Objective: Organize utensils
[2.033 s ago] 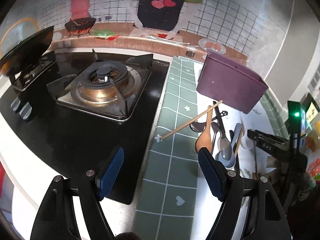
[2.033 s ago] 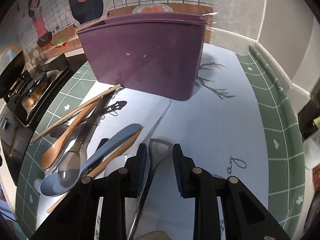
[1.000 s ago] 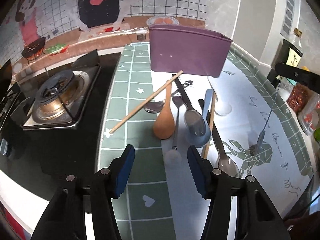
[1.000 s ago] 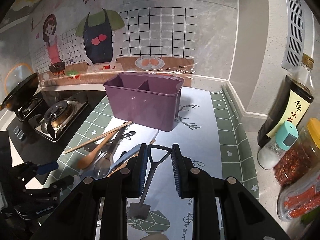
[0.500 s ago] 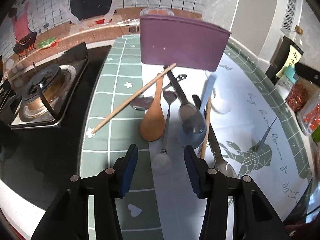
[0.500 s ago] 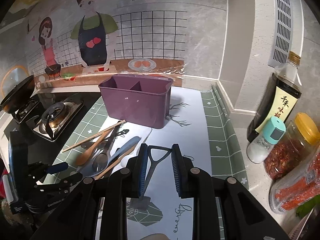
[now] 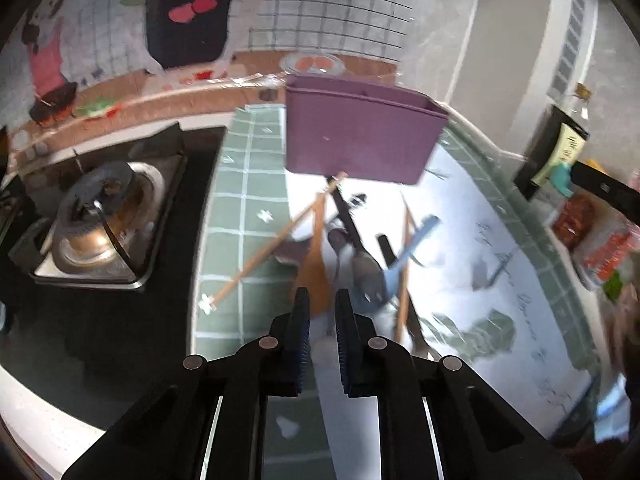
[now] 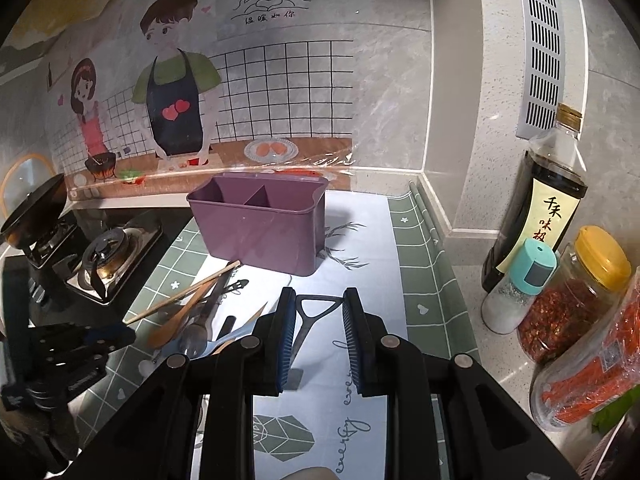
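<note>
Utensils (image 8: 192,312) were heaped on the patterned mat (image 8: 360,336) in front of the purple caddy (image 8: 260,228), their long axes mostly run toward it; a chopstick (image 7: 276,242) was laid diagonally across the pile. A black spatula (image 8: 308,320) was hung handle-up between the right gripper (image 8: 318,334) fingers, though contact could not be judged. The left gripper (image 7: 322,322) was narrowed almost shut over the pile; anything pinched was blurred. A gas stove (image 8: 108,256) was seen left, condiment bottles (image 8: 536,216) right.
</note>
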Tool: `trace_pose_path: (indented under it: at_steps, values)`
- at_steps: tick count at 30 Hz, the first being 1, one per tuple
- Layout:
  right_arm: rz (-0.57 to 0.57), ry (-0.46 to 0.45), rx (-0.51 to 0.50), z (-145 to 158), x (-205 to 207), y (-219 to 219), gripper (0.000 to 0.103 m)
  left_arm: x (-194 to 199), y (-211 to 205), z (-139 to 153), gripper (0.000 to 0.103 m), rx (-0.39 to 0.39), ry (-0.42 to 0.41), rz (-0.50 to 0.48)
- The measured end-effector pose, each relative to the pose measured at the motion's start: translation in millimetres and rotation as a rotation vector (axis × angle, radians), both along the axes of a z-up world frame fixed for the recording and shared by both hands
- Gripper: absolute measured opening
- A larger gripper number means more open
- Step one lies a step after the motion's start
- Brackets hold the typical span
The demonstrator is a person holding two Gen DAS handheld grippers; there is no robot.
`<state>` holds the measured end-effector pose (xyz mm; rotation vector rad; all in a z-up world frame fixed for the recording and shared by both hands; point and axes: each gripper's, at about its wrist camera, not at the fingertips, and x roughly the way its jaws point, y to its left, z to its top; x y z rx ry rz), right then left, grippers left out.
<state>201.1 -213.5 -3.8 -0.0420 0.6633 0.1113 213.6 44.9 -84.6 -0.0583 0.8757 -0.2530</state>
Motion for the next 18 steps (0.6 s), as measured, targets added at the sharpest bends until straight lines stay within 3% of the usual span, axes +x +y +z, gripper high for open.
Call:
trace_pose_path:
  at_steps: [4, 8, 13, 18]
  values:
    - [0.0, -0.002, 0.003, 1, -1, -1, 0.022, -15, 1, -14, 0.017, 0.018, -0.014, -0.024]
    - [0.011, 0.005, 0.005, 2, -2, 1, 0.022, -15, -5, -31, 0.036, 0.03, 0.025, -0.055]
    - [0.032, 0.016, -0.004, -1, -2, 9, 0.022, -14, -13, -40, 0.037, 0.079, -0.002, -0.059]
    - [0.034, 0.017, -0.01, -2, -3, 12, 0.022, -5, -8, -51, 0.037, 0.079, 0.043, -0.021]
